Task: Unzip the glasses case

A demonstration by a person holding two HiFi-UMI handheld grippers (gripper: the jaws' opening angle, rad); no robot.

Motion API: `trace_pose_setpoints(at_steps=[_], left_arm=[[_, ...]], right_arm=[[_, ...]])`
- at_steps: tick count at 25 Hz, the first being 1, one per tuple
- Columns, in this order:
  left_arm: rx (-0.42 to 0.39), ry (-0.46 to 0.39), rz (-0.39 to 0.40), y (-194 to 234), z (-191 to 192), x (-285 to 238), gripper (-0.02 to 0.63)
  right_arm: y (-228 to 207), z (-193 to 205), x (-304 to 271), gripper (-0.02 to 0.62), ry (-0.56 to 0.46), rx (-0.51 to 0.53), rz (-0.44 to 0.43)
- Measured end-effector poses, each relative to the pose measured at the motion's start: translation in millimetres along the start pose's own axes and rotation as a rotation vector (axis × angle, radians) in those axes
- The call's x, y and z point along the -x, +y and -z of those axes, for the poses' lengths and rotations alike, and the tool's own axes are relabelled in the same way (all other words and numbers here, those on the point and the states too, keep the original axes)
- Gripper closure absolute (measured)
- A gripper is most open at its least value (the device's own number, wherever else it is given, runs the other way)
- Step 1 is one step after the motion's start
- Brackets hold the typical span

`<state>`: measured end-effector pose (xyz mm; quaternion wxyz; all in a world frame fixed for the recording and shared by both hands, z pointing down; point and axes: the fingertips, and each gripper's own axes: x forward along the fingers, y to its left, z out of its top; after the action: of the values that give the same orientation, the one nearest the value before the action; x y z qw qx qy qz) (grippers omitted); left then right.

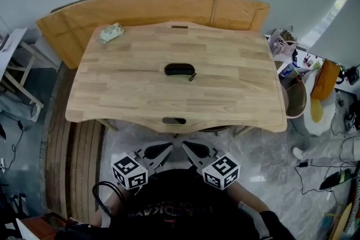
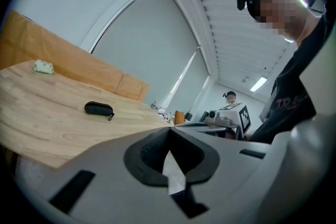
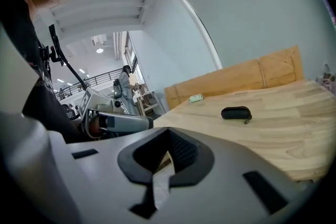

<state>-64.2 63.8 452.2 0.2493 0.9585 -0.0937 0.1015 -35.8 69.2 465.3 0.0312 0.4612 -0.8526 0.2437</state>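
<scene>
We hold our left gripper (image 1: 167,147) and right gripper (image 1: 185,146) closed and empty before the table (image 1: 236,104). The glasses case (image 1: 180,69) lies mid-table, with a green pouch (image 1: 111,32) at the far-left corner.

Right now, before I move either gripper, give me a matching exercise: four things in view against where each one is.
Things:
1 glasses case
2 pale green pouch
3 left gripper
4 wooden board

Places:
A behind the far edge of the table
B middle of the table
C short of the table's near edge, jaws shut and empty
D far left corner of the table

Pairs: 1-B; 2-D; 3-C; 4-A
</scene>
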Motion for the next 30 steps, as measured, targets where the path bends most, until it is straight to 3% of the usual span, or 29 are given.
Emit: trace_pose_setpoints(at_steps=[15, 30], left_arm=[[0.025, -0.053, -0.028, 10.1, -3.3, 4.9, 0.595], [0.055, -0.032, -0.04, 24.7, 2.0, 14.1, 0.595]], right_arm=[[-1.2, -1.2, -6.5, 0.581, 0.04, 0.023, -0.009], [3.3, 3.4, -24.7, 0.581, 0.063, 0.003, -0.018]])
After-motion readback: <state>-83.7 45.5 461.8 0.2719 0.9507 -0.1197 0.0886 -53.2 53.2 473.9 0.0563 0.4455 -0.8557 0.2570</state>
